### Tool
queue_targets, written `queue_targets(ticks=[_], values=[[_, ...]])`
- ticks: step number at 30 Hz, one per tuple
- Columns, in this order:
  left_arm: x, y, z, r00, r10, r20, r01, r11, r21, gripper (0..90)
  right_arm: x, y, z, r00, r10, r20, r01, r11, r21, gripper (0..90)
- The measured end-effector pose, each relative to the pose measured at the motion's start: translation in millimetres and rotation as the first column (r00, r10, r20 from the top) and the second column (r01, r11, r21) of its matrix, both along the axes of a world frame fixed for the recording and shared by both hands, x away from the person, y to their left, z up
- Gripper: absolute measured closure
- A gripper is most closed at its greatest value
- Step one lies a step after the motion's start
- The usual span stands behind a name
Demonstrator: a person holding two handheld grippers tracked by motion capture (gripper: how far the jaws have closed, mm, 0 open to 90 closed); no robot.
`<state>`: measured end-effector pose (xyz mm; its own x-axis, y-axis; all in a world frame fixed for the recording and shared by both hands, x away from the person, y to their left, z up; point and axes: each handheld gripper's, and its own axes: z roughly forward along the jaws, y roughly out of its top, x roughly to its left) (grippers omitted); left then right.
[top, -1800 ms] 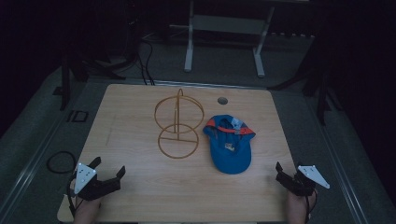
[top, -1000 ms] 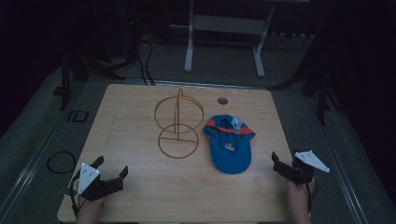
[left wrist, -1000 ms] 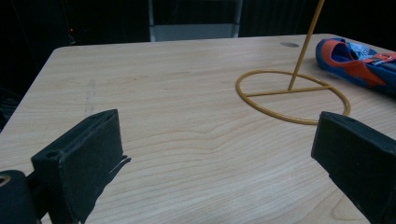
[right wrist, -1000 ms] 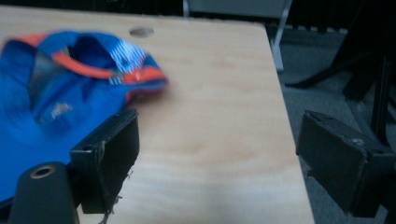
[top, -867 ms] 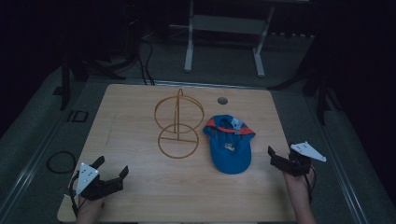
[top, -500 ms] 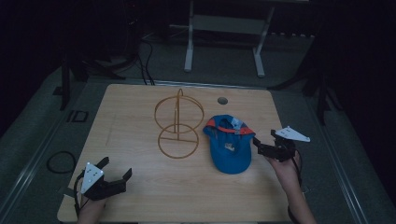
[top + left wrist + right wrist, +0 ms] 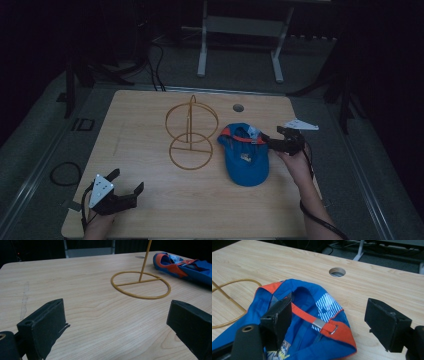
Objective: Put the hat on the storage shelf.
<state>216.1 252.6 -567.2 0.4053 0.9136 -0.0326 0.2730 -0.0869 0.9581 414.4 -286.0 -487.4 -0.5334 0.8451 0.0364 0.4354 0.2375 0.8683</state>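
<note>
While the right gripper point(image 7: 270, 141) hangs just over the back of the blue baseball cap point(image 7: 245, 155), its jaws stand spread and have just been closing a little, with the cap's rear rim and orange adjuster strap point(image 7: 312, 318) between them but no pad pressing on the fabric. In the right gripper view one jaw sits over the hollow inside of the cap and the other over bare wood beyond the rim, so the rear edge runs across the gap. To do the grasp well, I judge the jaws should sink until one pad is inside the crown and the other outside it, then close on the doubled band beside the metal buckle point(image 7: 320, 324) rather than on the thin strap alone, which could slip or fold. The cap lies opening-up on the wooden table point(image 7: 150, 200), just beside the gold wire stand point(image 7: 191, 131) and apart from it; its long axis runs from the strapped rear under the jaws to the brim, which points toward the person's edge of the table. The left gripper point(image 7: 125, 191) rests near that edge, well away from the cap, jaws wide apart with nothing between them.
</note>
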Motion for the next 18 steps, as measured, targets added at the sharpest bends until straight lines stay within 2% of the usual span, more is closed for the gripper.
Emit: queue_targets(ticks=[15, 17, 18], values=[[1.2, 0.9, -0.7, 0.9999, 0.003, -0.015, -0.003, 1.0000, 0.001, 2.5, 47.3, 24.5, -21.5, 0.9958, 0.026, -0.088, -0.031, 0.9979, -0.056, 24.5], [1.2, 0.9, -0.7, 0.9999, 0.003, -0.015, -0.003, 1.0000, 0.001, 2.5, 49.6, 26.0, -22.8, 0.9950, 0.030, -0.095, -0.035, 0.9977, -0.058, 24.5], [0.8, 1.0, -0.7, 0.9998, 0.008, -0.016, -0.008, 1.0000, 0.006, 2.5, 56.5, 31.7, -26.3, 0.9945, 0.027, -0.102, -0.035, 0.9964, -0.077, 24.6]])
